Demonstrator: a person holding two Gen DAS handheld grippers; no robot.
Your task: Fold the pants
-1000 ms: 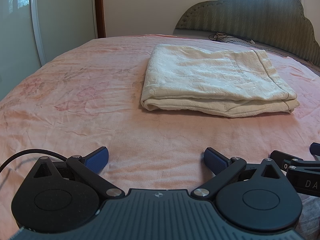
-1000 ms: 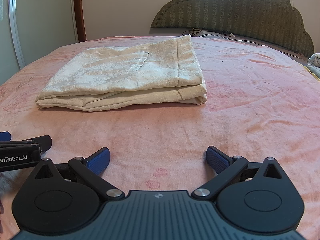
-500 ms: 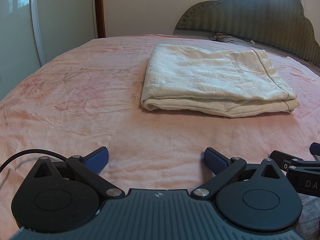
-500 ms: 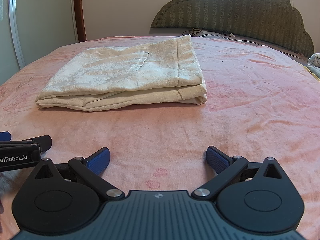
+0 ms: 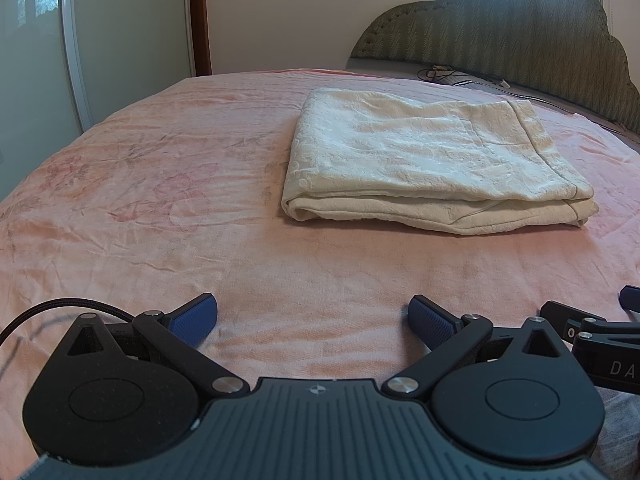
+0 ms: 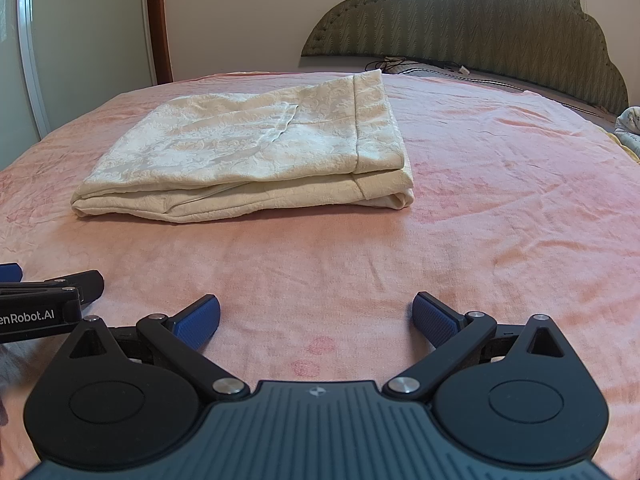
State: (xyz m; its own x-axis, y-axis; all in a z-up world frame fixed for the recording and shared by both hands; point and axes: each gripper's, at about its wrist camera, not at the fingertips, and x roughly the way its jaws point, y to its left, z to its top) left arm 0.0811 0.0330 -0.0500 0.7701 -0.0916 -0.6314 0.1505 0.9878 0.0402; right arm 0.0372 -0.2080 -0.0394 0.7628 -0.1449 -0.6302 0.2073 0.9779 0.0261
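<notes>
Cream-coloured pants (image 5: pixel 428 160) lie folded into a flat rectangular stack on the pink bedspread (image 5: pixel 160 200), right of centre in the left wrist view. The right wrist view shows the same pants (image 6: pixel 256 156) left of centre. My left gripper (image 5: pixel 313 316) rests low near the bed's front, open, with nothing between its blue pads, well short of the pants. My right gripper (image 6: pixel 316 316) sits beside it, also open and empty. Each gripper's tip shows at the edge of the other's view.
A padded green headboard (image 6: pixel 480 20) stands at the far end of the bed, with cables (image 5: pixel 460 76) lying in front of it. A sliding wardrobe door (image 5: pixel 32 60) is on the left. Bare pink bedspread (image 6: pixel 500 200) stretches right of the pants.
</notes>
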